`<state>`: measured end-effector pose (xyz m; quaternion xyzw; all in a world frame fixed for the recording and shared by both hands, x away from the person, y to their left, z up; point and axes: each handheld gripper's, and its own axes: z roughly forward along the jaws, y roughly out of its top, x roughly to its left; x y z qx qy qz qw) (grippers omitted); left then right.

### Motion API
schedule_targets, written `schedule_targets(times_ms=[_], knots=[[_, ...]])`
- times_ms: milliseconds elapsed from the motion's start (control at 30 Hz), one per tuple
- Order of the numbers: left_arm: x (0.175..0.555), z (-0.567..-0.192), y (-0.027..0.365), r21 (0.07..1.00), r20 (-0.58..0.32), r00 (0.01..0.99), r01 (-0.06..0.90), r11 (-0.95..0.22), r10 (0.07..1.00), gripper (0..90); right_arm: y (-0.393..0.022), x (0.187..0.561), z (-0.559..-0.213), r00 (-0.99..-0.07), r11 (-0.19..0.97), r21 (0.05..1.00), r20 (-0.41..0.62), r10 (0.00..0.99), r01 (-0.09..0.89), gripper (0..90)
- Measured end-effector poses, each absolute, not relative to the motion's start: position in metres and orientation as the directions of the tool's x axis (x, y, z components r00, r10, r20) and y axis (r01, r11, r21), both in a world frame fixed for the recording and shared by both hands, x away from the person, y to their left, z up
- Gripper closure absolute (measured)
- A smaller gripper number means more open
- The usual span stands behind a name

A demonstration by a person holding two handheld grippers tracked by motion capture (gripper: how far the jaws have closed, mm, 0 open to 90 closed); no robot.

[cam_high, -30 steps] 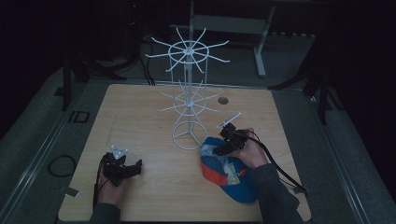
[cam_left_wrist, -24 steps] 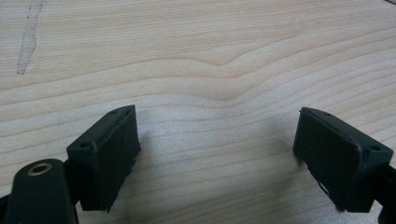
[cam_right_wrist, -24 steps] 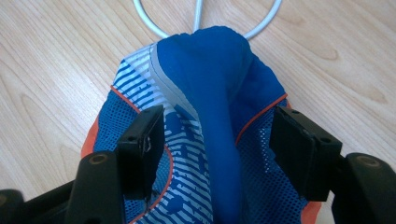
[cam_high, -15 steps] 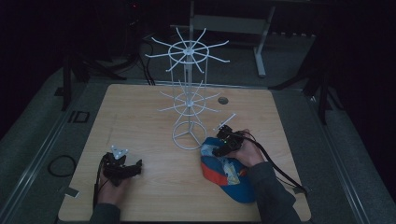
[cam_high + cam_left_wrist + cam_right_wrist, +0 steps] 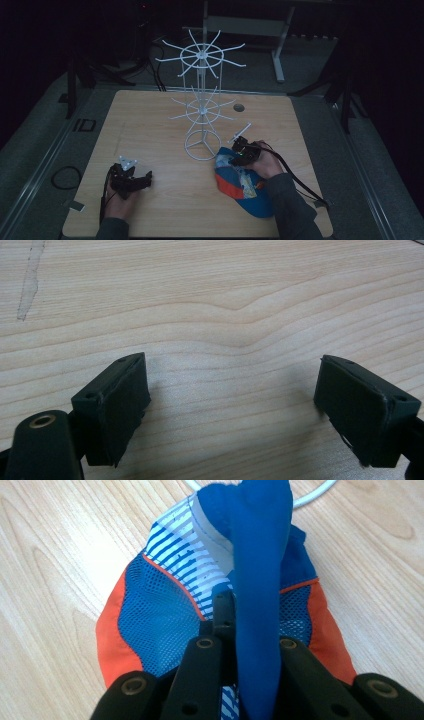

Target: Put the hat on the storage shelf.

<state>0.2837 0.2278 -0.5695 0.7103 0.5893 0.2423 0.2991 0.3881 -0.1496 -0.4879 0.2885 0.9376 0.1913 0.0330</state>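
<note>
1. Cap [image 5: 245, 187]: we see it lying on the wooden table [image 5: 165, 125], lower right of centre in the high view, just beside the ring base of the white wire rack [image 5: 202, 107]. Its panels are blue mesh, orange side fabric and blue-and-white stripes.

2. Handling: we judge the cap light and soft. The mesh crown will likely sag and fold when lifted, while the solid blue strip, which we take for the brim or a stiffer edge, stands upright and should hold its shape better. It is not fragile and probably not slippery.

3. Right gripper [image 5: 235, 630]: its jaws have just been closing and now pinch that blue strip, as the right gripper view shows at lower centre. We consider this firmer edge the sensible place to take hold; a grip on mesh alone would likely bunch.

4. Left gripper [image 5: 230, 405]: its jaws stand spread over bare wood with nothing between them; in the high view it rests at lower left, well apart from the cap.

5. Writing: we can read no brand, label or lettering on the cap, rack or table.
</note>
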Motion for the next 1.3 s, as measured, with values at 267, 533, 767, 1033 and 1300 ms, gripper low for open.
schedule_targets(times_ms=[267, 533, 767, 1033, 1300], knots=[[0.284, -0.570, 0.228, 0.711, -0.008, 0.188, 0.692, -0.126, 0.982, 14.7, -0.154, 0.380, -0.478, -0.833, 0.753, 0.414, 0.026, 0.552, 0.512, 88.1], [0.284, -0.570, 0.228, 0.711, -0.008, 0.188, 0.692, -0.127, 0.982, 14.7, -0.160, 0.373, -0.465, -0.830, 0.730, 0.467, 0.017, 0.557, 0.499, 88.1], [0.284, -0.570, 0.228, 0.711, -0.007, 0.189, 0.692, -0.128, 0.982, 14.7, -0.169, 0.364, -0.452, -0.830, 0.711, 0.514, 0.004, 0.557, 0.480, 88.1], [0.284, -0.570, 0.228, 0.713, -0.009, 0.186, 0.690, -0.124, 0.983, 14.7, -0.177, 0.355, -0.439, -0.828, 0.692, 0.552, -0.007, 0.561, 0.465, 88.1], [0.284, -0.570, 0.228, 0.714, -0.010, 0.186, 0.690, -0.123, 0.983, 14.7, -0.182, 0.347, -0.432, -0.829, 0.681, 0.576, -0.012, 0.559, 0.451, 88.1]])
